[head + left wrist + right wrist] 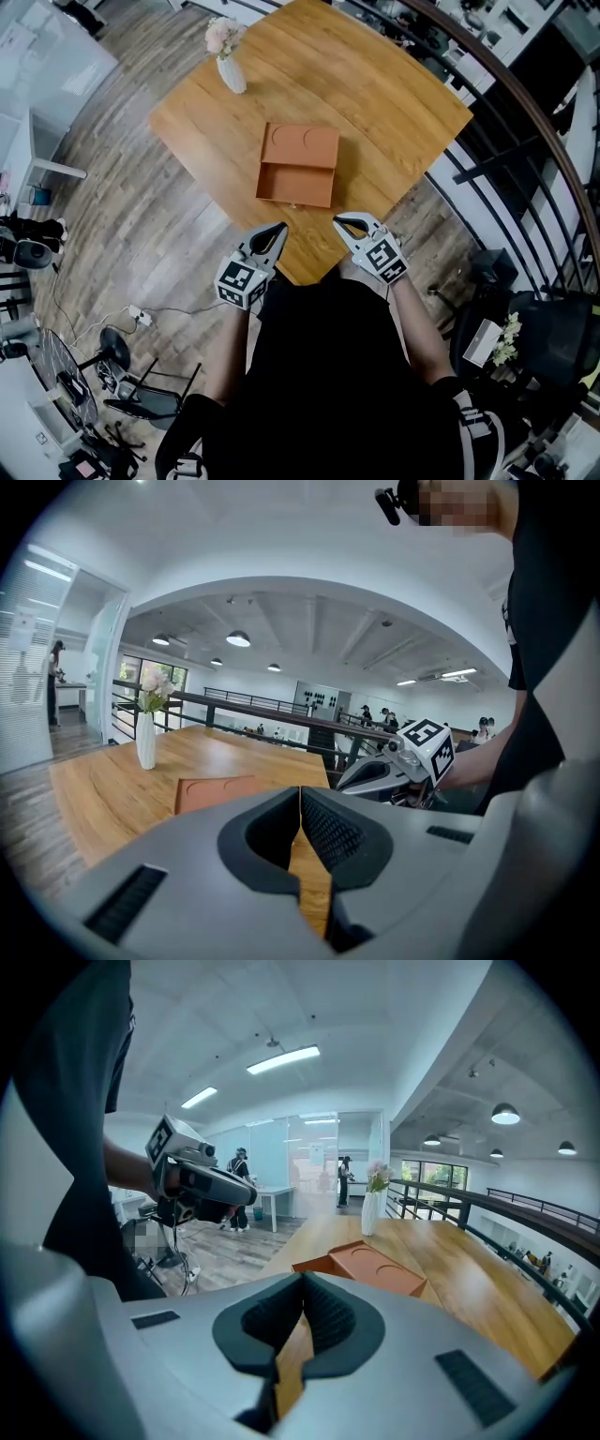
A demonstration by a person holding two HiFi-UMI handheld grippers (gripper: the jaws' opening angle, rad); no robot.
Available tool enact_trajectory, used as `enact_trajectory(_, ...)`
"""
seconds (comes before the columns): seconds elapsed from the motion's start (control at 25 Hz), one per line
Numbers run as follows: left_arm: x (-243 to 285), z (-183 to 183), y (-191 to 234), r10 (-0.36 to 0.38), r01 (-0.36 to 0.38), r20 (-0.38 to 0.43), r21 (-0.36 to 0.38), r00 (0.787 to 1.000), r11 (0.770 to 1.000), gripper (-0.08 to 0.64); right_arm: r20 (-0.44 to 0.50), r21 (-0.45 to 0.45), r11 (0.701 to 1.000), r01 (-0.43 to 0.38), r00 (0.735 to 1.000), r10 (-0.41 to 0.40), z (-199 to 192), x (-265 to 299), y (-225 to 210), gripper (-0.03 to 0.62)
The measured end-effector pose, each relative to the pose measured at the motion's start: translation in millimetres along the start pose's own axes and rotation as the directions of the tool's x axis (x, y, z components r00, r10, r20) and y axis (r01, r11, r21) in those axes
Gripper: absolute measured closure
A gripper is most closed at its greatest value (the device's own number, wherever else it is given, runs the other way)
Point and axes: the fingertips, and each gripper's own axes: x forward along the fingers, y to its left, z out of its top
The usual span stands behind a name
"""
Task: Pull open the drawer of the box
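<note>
An orange box (302,145) with two round dents in its lid sits mid-table. Its drawer (296,186) seems to stick out toward me, a small knob on its front. The box also shows low in the left gripper view (211,792) and beyond the jaws in the right gripper view (370,1267). My left gripper (281,227) hovers at the table's near corner, shut and empty, a hand's length short of the drawer. My right gripper (338,220) is beside it, also shut with nothing held. The jaws of both touch at the tips (300,794) (303,1281).
A white vase of flowers (230,66) stands at the table's far left. The wooden table (394,103) ends in a corner just under the grippers. A dark railing (525,122) runs along the right. Stands and cables (131,319) lie on the floor at left.
</note>
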Motion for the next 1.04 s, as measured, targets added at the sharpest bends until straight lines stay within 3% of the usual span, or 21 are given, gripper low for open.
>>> enact_trajectory(1.04, 14, 3, -57, 0.048, -0.048, -0.003, 0.028, 0.999, 0.998, 0.535, 0.077, 0.015, 1.000, -0.019, 0.997, 0.018, -16, -46, -8, 0.577)
